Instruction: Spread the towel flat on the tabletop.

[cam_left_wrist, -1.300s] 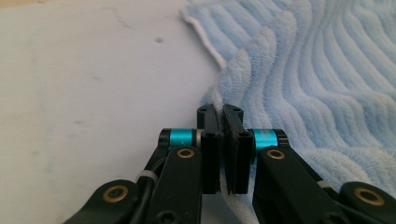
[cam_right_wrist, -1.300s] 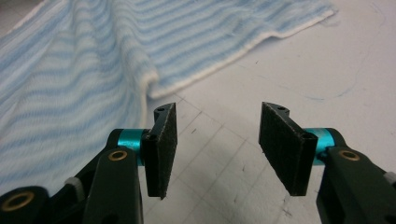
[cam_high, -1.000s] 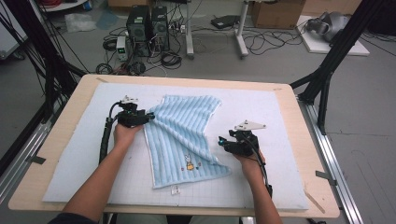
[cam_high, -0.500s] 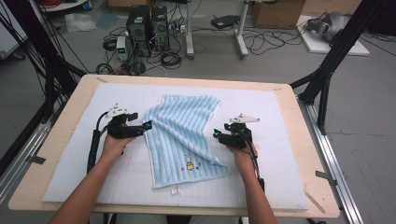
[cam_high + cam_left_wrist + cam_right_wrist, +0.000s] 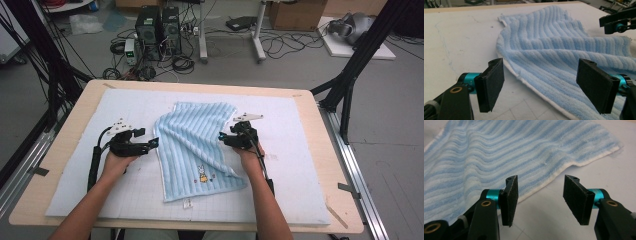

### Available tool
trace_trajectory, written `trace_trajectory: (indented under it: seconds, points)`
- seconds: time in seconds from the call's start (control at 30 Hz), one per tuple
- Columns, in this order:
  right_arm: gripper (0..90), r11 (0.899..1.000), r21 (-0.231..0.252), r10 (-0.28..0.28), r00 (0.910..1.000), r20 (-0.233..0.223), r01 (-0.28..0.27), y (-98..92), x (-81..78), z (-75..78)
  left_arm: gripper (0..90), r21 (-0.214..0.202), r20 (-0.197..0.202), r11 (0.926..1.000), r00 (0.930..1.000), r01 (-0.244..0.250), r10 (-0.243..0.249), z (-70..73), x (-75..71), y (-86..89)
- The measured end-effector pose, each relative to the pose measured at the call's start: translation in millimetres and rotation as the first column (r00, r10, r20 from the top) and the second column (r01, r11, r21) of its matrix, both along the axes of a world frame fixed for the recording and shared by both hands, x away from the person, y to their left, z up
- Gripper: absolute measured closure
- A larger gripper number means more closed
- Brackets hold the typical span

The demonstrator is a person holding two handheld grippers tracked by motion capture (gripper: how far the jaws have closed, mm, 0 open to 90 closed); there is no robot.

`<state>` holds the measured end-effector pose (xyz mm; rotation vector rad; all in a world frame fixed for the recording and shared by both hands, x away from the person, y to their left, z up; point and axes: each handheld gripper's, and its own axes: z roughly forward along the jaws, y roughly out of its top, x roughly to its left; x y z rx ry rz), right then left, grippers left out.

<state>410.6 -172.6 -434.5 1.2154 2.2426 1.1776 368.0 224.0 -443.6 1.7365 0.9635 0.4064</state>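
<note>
Even, bright light; soft, faint shadows

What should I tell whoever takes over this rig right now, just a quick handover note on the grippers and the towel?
Left gripper: jaws have just been opening, now wide, nothing between them, at the towel's left edge.
Right gripper: open, empty, at the towel's right edge.
Blue striped towel: lies on the white mat, rumpled, with a diagonal fold across its middle and the rabbit patch facing up near the person's side.
Done: towel released, roughly laid out.
Left: probably regrip both edges, then smooth or fold it.
</note>
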Motion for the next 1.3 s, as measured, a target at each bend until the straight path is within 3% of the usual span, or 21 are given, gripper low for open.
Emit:
trace_trajectory:
  seconds: [0.23,0.4,0.47,0.53,0.6,0.67,0.73,0.83,0.9,1.03,1.1,1.17,1.23,1.3]
  points:
    - [44.3,1.0,-0.028,0.01,0.9997,-0.021,-0.011,13.1,9.5,-8.3,22.8,0.002,-0.006,1.0,1.0,0.001,-0.001,-4.0,-0.9,1.5]
    - [44.6,0.996,-0.085,0.03,0.9987,-0.04,-0.033,28.5,18.9,-14.2,23.6,0.004,-0.005,1.0,1.0,-0.009,0.009,-4.4,-0.3,1.7]
    - [51.2,0.993,-0.11,0.037,0.9982,-0.047,-0.042,30.4,21.4,-11.9,23.6,0.002,-0.004,1.0,1.0,-0.008,0.008,-4.3,-0.4,2.3]
    - [69.7,0.991,-0.116,0.067,0.9967,-0.046,-0.072,31.4,22.4,-10.3,23.7,0.0,-0.005,1.0,0.9999,-0.009,0.009,-4.4,-0.4,2.5]
    - [80.0,0.982,-0.155,0.104,0.994,-0.033,-0.108,36.4,25.3,-7.9,24.2,-0.004,-0.009,0.9999,0.9999,-0.012,0.012,-4.5,-0.4,2.6]
    - [82.8,0.983,-0.168,0.076,0.997,-0.012,-0.077,36.8,29.9,-6.9,24.4,-0.011,-0.014,0.9998,0.9997,-0.018,0.018,-4.6,0.1,3.7]
    - [83.3,0.985,-0.174,0.011,0.9999,0.013,-0.009,32.6,39.2,-5.1,24.4,-0.014,-0.018,0.9996,0.9995,-0.024,0.024,-4.8,0.5,4.4]
    - [83.3,0.984,-0.159,-0.083,0.9963,0.018,0.085,24.8,54.3,-4.1,24.5,-0.013,-0.018,0.9996,0.9995,-0.025,0.024,-4.8,0.5,4.3]
    - [83.8,0.98,-0.139,-0.138,0.9897,0.037,0.142,18.9,61.6,-3.2,24.7,-0.011,-0.017,0.9997,0.9996,-0.024,0.024,-4.8,0.3,3.7]
    - [83.4,0.953,-0.161,-0.251,0.9661,0.061,0.257,8.5,70.0,0.7,24.9,-0.007,-0.019,0.9997,0.9995,-0.024,0.024,-4.7,0.1,3.8]
    - [80.7,0.947,-0.153,-0.272,0.9593,0.075,0.281,5.8,70.1,3.0,25.3,-0.012,-0.023,0.9996,0.9994,-0.026,0.026,-4.8,0.1,4.3]
    - [69.0,0.95,-0.143,-0.27,0.9596,0.078,0.279,4.5,68.8,5.5,26.2,-0.016,-0.025,0.9995,0.9993,-0.029,0.028,-5.0,0.3,4.6]
    - [59.6,0.957,-0.117,-0.259,0.9629,0.076,0.266,2.7,65.3,9.1,26.9,-0.014,-0.025,0.9996,0.9994,-0.024,0.024,-4.9,0.1,4.5]
    - [55.6,0.962,-0.091,-0.252,0.9647,0.078,0.258,1.0,59.2,13.1,27.0,-0.008,-0.024,0.9998,0.9995,-0.02,0.019,-4.8,-0.4,3.9]
